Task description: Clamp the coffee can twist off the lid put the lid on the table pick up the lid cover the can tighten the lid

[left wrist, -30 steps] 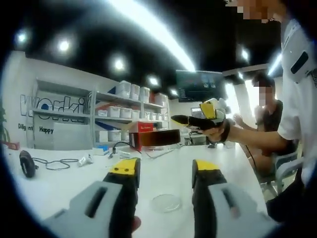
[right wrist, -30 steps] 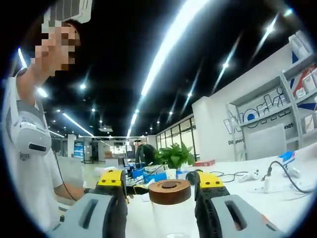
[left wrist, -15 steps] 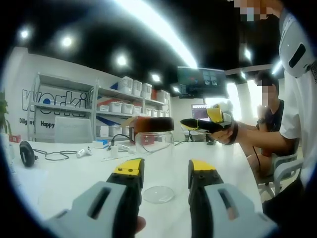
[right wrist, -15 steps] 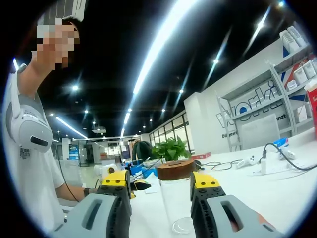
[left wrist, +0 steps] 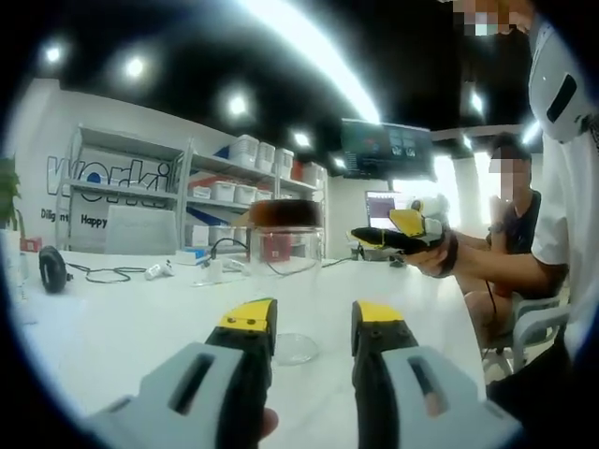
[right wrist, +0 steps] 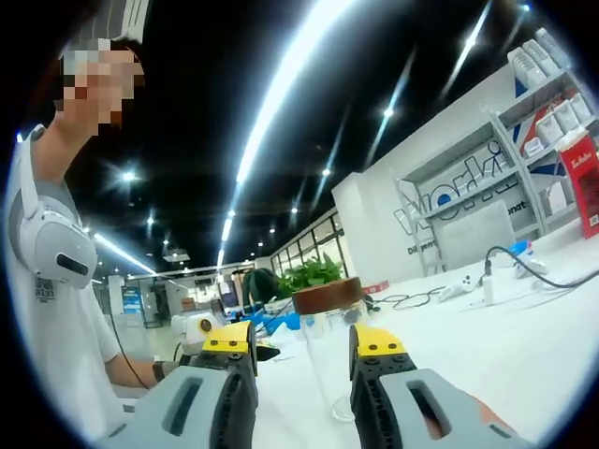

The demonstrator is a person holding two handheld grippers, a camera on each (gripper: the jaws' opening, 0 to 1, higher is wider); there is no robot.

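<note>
Coffee can [left wrist: 277, 281], lidded, on table [left wrist: 112, 318]; left claw [left wrist: 307, 318] and right claw [right wrist: 301, 344] held apart, empty; glass liable to be tipped if clamped off-centre.

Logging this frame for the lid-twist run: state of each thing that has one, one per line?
coffee can: upright on the table, not clamped
lid: on the can
left claw: open, short of the can
right claw: open, can between its jaws, no contact
</note>
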